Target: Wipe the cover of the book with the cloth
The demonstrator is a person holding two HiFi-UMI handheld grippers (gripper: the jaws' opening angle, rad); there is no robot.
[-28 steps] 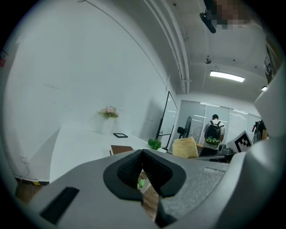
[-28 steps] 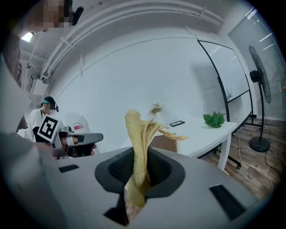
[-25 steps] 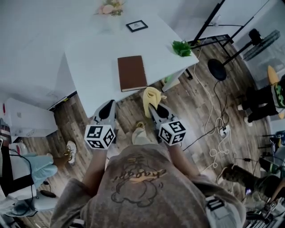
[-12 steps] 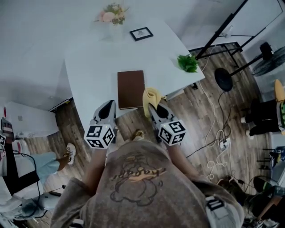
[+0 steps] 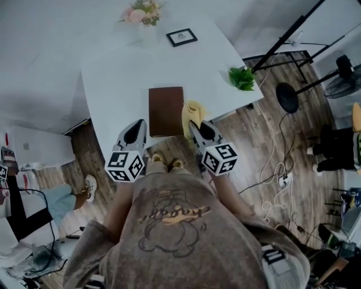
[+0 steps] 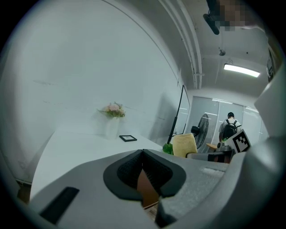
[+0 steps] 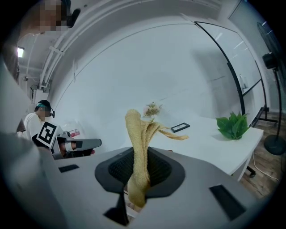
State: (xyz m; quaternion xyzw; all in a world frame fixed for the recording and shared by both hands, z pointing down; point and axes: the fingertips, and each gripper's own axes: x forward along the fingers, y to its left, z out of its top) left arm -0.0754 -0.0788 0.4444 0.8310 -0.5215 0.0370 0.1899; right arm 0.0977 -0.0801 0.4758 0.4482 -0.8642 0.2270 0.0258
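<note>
A brown book (image 5: 166, 110) lies flat near the front edge of the white table (image 5: 118, 73). My right gripper (image 5: 198, 127) is shut on a yellow cloth (image 5: 193, 112), which stands up from its jaws (image 7: 139, 147) just right of the book. My left gripper (image 5: 136, 129) hovers at the table's front edge, left of the book, its jaws closed with nothing between them. A sliver of the book (image 6: 146, 188) shows past the left jaws.
A flower vase (image 5: 143, 12) and a small framed picture (image 5: 181, 37) stand at the table's far side, a green plant (image 5: 242, 78) at its right corner. Light stands, a fan (image 5: 350, 70) and cables (image 5: 276, 175) crowd the wooden floor to the right. Other people are about.
I have stepped closer to the table; both grippers have advanced, and the cloth now hangs over the table edge beside the book.
</note>
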